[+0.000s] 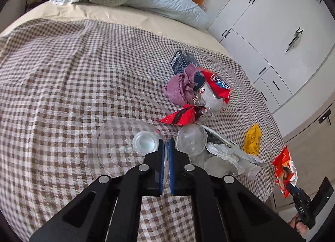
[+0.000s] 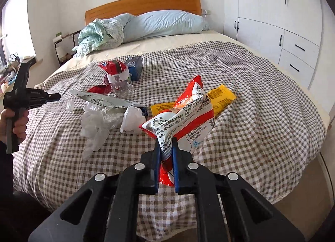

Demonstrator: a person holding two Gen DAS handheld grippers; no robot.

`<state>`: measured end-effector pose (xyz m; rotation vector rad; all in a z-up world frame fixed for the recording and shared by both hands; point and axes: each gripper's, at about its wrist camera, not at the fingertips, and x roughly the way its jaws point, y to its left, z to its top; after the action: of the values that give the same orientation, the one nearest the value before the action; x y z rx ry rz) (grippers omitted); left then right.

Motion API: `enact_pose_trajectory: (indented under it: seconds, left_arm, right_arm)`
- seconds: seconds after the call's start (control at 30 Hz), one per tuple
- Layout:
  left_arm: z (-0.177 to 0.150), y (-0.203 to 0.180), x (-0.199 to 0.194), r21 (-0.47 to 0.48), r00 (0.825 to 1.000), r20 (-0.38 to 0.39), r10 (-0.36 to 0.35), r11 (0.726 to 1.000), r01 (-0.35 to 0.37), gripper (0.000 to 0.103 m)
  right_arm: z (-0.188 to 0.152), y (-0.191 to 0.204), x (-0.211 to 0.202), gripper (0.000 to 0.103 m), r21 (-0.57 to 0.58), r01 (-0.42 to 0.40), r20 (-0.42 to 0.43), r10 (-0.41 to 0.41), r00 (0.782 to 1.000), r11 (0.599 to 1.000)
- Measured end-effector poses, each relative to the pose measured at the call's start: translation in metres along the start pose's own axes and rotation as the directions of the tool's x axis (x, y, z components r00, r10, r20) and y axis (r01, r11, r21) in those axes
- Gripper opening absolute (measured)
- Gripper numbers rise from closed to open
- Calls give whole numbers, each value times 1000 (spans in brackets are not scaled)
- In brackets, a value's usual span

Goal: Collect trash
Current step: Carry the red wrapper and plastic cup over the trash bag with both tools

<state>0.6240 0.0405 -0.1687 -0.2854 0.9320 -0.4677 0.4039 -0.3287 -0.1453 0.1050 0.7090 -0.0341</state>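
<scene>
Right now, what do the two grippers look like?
Both match: the left gripper and right gripper have black angular linkage arms with round silver pivot pins and blue finger pads. Each has a black pistol-style handle; the right one's carries white lettering.

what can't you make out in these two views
- Left gripper, left wrist view: shut on clear plastic. It is see-through, so its shape is unclear.
- Yellow packet, right wrist view: its near end is hidden behind the red wrapper held in the right gripper.
- Blue box, right wrist view: partly behind a red bag, and its print is too small to read.
</scene>
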Motion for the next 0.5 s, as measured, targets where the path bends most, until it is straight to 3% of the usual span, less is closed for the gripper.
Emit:
enact_pose_trajectory:
  seconds: [0.1, 0.2, 0.3, 0.5]
  left_arm:
    - [-20, -24, -32, 5, 999, 32, -24, 1000, 23, 1]
    - [-45, -62, -58, 72, 999, 45, -5, 997, 1, 1]
    - [-73, -106, -81, 131, 998, 35, -44, 991, 39, 1]
    - [-127, -224, -100, 301, 989, -55, -138, 942, 148, 1]
  right_arm:
    - [-10, -15, -36, 10, 11, -10, 9, 10, 1000, 1000]
    - [-23, -36, -68, 10, -24, 17, 9, -17, 1000, 1000]
    - [-46, -68, -102, 10, -28, 54, -3, -54, 999, 998]
    - [-120, -140, -167, 10, 18, 151, -92, -148, 985, 988]
